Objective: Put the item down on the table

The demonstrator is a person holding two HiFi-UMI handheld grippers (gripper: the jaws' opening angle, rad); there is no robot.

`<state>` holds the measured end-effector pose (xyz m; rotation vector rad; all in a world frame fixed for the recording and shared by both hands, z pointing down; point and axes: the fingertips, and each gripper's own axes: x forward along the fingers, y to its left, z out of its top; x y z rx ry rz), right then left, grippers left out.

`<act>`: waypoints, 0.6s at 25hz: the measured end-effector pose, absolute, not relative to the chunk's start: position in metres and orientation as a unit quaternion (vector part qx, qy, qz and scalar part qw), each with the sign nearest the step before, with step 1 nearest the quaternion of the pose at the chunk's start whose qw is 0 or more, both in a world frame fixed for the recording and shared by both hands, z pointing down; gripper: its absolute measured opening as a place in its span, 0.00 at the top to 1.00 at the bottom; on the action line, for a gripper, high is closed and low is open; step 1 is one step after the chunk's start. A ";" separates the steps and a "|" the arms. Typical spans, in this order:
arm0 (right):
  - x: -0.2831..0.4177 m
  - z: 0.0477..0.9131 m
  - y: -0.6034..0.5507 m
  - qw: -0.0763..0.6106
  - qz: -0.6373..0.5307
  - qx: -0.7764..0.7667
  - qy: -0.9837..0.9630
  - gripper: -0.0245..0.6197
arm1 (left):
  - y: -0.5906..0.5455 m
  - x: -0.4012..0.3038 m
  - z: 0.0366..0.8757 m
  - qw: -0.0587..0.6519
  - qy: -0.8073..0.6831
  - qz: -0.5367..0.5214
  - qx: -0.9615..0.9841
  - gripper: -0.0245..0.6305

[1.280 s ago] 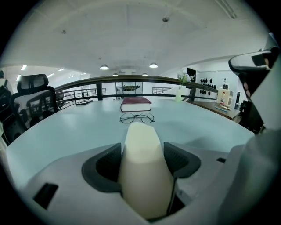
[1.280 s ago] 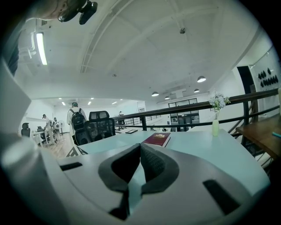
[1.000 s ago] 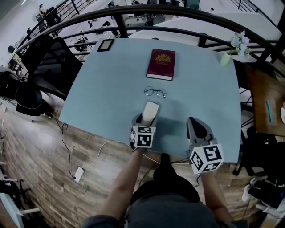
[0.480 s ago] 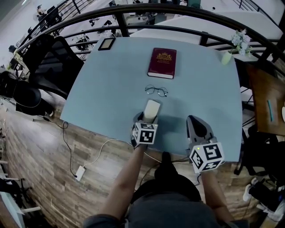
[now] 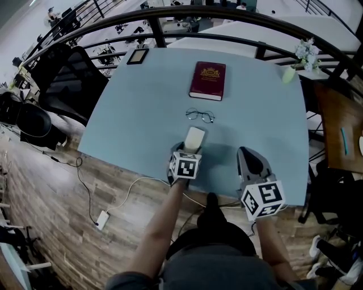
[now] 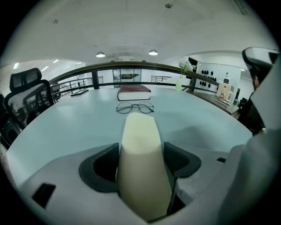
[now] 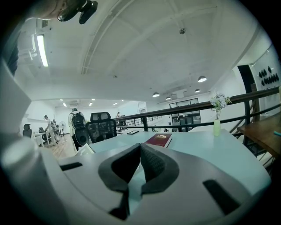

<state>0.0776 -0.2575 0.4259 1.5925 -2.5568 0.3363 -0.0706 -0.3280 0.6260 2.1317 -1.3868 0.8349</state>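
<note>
A cream glasses case (image 5: 194, 139) (image 6: 141, 154) is clamped between the jaws of my left gripper (image 5: 190, 148) (image 6: 142, 160), over the near part of the light blue table (image 5: 147, 107). Its far end sticks out toward a pair of round wire glasses (image 5: 198, 116) (image 6: 135, 107). Whether the case rests on the table I cannot tell. My right gripper (image 5: 249, 158) (image 7: 139, 169) is over the near right part of the table, shut with nothing between its pads.
A dark red book (image 5: 207, 80) (image 6: 134, 92) (image 7: 159, 139) lies beyond the glasses. A small dark tablet (image 5: 136, 56) sits at the far left corner, a vase of flowers (image 5: 290, 71) (image 7: 217, 123) at the far right. A black railing (image 5: 227, 17) curves behind; a black office chair (image 5: 65, 79) stands left.
The left gripper with the case has edged slightly forward and up in the view. The right gripper has stayed in place.
</note>
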 end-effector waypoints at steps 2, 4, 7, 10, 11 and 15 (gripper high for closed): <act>0.078 0.426 -0.258 0.055 0.111 0.524 -0.843 0.96 | -0.328 -0.070 0.624 0.229 -0.504 0.302 0.776 0.49; 0.077 0.425 -0.258 0.055 0.111 0.523 -0.843 0.96 | -0.327 -0.072 0.621 0.224 -0.508 0.298 0.777 0.49; 0.076 0.426 -0.258 0.056 0.112 0.523 -0.843 0.96 | -0.327 -0.076 0.613 0.218 -0.513 0.286 0.779 0.49; 0.074 0.426 -0.258 0.051 0.114 0.522 -0.844 0.96 | -0.326 -0.078 0.597 0.208 -0.517 0.272 0.785 0.49; 0.074 0.425 -0.258 0.050 0.114 0.522 -0.844 0.96 | -0.326 -0.079 0.590 0.203 -0.519 0.267 0.786 0.49; 0.071 0.423 -0.260 0.051 0.110 0.519 -0.846 0.96 | -0.327 -0.086 0.566 0.188 -0.530 0.246 0.790 0.49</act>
